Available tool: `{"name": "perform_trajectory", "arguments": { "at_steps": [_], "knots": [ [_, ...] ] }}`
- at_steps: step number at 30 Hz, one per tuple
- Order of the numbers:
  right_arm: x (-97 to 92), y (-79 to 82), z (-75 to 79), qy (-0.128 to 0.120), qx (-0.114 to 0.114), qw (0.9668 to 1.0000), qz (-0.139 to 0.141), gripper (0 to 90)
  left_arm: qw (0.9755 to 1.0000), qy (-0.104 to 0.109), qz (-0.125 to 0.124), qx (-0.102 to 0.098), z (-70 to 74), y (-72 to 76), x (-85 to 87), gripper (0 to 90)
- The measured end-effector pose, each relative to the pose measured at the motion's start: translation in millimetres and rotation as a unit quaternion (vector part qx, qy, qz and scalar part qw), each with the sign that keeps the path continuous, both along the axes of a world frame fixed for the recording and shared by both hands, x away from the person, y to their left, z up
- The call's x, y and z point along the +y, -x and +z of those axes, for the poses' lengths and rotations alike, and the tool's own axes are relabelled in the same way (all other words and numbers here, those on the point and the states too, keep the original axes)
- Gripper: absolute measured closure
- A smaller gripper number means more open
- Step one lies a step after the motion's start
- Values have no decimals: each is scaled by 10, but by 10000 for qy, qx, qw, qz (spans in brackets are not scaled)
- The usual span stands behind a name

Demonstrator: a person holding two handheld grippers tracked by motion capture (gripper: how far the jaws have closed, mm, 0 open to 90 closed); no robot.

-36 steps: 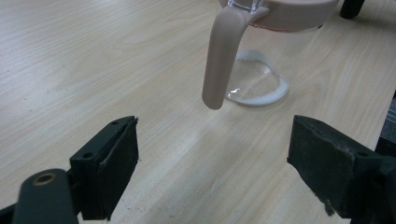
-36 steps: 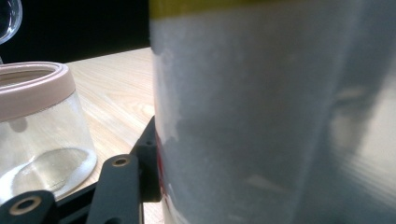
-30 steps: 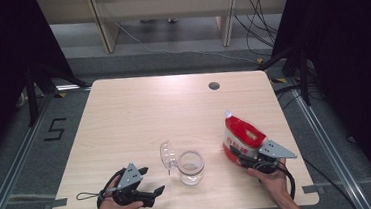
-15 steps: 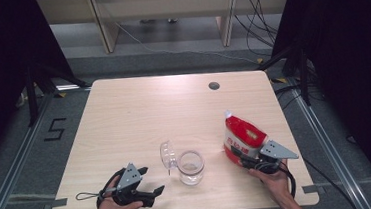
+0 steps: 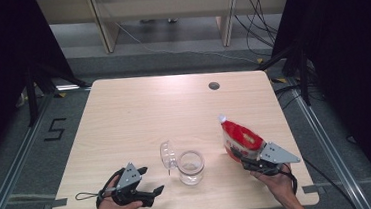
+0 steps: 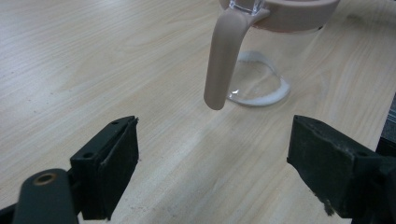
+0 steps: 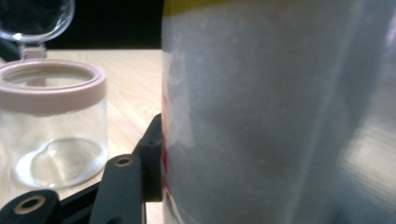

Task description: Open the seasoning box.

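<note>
While my left gripper (image 5: 153, 192) rests on the table (image 5: 124, 119) to the left of the jar (image 5: 190, 167), its jaws stand spread with nothing between them, aimed at the jar's pinkish handle (image 6: 224, 51). That jar, my landmark, sits near the front edge of the table with its clear hinged lid (image 5: 168, 156) flipped open to its left; it looks empty, light and rigid, probably slick-walled, so I judge it could skid or tip if nudged, and bracing it at the handle or collar seems wise. To the right of the jar, my right gripper (image 5: 237, 155) pinches the red-and-white pouch (image 5: 241, 137) by its lower body, spout end up. I judge the pouch soft and shifting, so a low, firm squeeze suits it, gentle enough not to force contents out.
</note>
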State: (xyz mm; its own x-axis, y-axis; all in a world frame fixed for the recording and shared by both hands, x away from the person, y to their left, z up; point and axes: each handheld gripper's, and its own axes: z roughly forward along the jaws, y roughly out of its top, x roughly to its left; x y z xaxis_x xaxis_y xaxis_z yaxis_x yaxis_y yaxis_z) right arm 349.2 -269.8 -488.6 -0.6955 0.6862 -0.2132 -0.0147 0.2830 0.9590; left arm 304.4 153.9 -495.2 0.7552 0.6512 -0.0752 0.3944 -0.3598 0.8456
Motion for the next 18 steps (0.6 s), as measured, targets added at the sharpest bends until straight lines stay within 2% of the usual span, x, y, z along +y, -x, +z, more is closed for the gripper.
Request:
{"name": "perform_trajectory", "arguments": {
  "at_steps": [1, 3, 4, 8, 9, 11, 12, 14, 15, 16, 17, 18],
  "knots": [
    [15, 24, 11, 53, 50, 9999, 110, 491, 10000, 15, -2, 2, -3, -2, -2, 161],
    [43, 52, 29, 232, -74, 9996, 144, 491, 10000, -3, 3, -2, -2, 0, -2, 161],
    [62, 72, 39, 321, -56, 9994, 151, 491, 10000, -10, -22, -6, -1, -1, 1, 161],
    [94, 95, 90, 693, -447, 9962, 263, 491, 10000, 45, 6, -1, -6, -2, 1, 161],
    [106, 104, 89, 683, -431, 9964, 276, 492, 10000, 45, 6, -4, -7, -2, 0, 161],
    [118, 133, 100, 905, -430, 9946, 270, 492, 10000, 1, 2, 5, -2, 0, 2, 161],
    [134, 141, 105, 1011, -556, 9929, 272, 492, 10000, 3, -8, 4, -2, 0, 1, 161],
    [142, 164, 126, 1198, -583, 9905, 345, 492, 10000, -4, 9, 8, -5, 0, -1, 161],
    [155, 165, 128, 1249, -689, 9893, 318, 492, 10000, 35, 42, 12, -12, 0, -4, 161],
    [158, 181, 144, 1395, -703, 9872, 334, 492, 10000, 7, 7, 3, -13, -7, 4, 161],
    [168, 187, 143, 1385, -719, 9872, 320, 492, 10000, 6, 53, 8, -15, -5, 4, 161],
    [181, 207, 152, 1485, -744, 9854, 370, 493, 10000, -11, 40, -8, -12, -7, 7, 161]
  ]
}}
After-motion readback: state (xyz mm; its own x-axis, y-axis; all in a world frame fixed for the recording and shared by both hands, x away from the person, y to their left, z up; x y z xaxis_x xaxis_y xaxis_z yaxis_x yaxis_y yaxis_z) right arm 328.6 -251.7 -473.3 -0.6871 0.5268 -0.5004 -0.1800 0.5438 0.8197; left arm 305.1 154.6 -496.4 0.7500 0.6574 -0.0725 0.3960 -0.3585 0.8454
